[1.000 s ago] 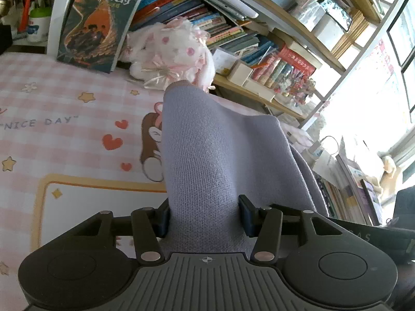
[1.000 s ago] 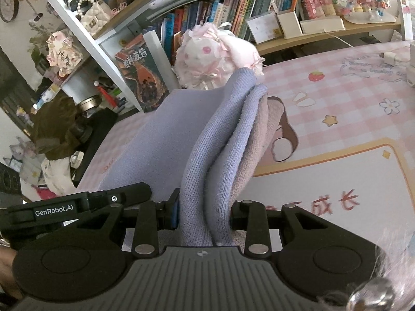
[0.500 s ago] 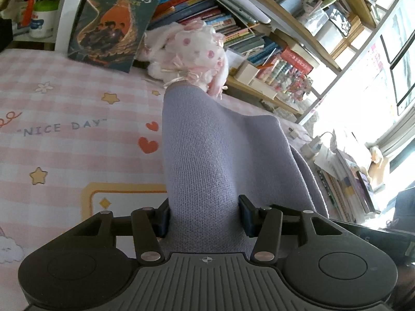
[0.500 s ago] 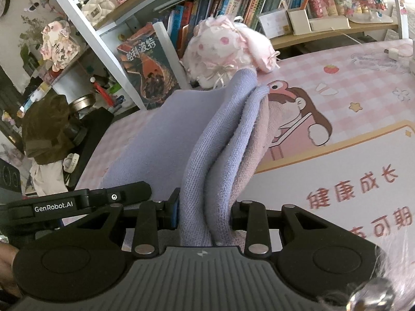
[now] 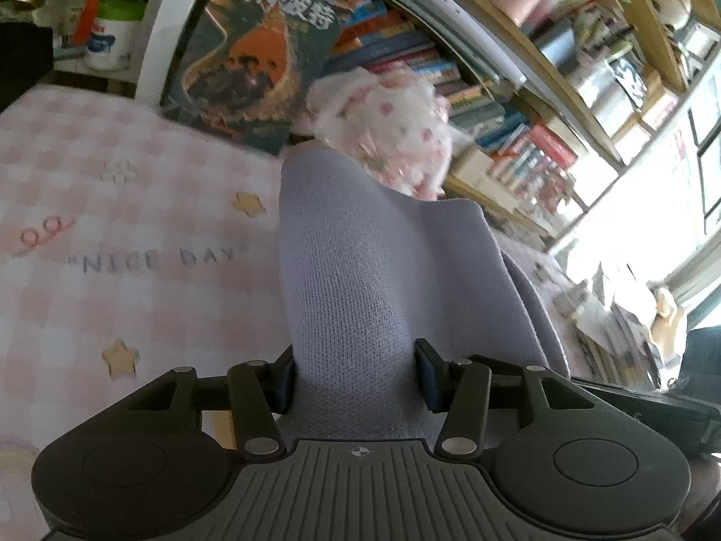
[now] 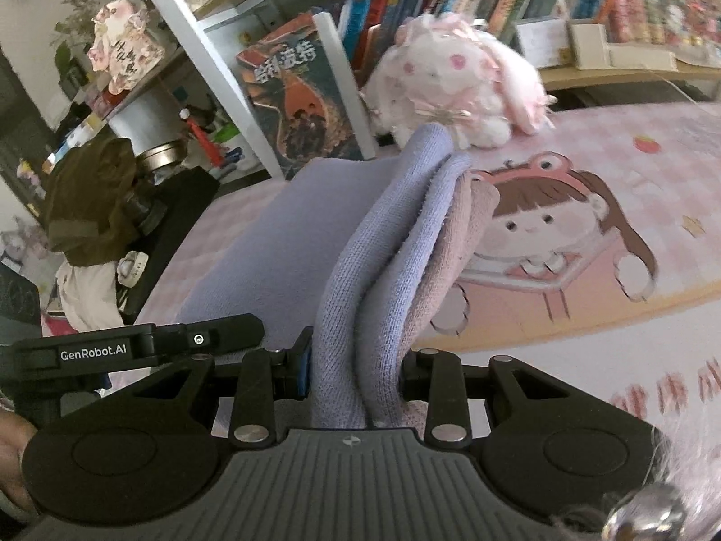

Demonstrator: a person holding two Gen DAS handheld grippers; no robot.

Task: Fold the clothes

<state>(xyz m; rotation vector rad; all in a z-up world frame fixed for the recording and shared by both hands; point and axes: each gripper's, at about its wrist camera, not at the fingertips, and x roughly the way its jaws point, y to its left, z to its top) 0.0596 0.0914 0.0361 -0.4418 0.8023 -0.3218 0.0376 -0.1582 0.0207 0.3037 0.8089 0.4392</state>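
A lavender knit garment hangs between both grippers above a pink checked mat. My left gripper is shut on a broad fold of it. My right gripper is shut on several bunched layers of the same garment, lavender with a pinkish inner layer on the right. The cloth stretches leftward to the left gripper's body, seen in the right wrist view. The fingertips of both grippers are hidden by cloth.
A pink plush toy and a large upright book stand at the mat's far edge, in front of a bookshelf. A dark bag and clutter lie off the left side. The mat carries cartoon prints.
Both grippers have moved forward over the mat toward the plush toy and book with the garment held; the mat prints have slid back in view. The grips are unchanged.
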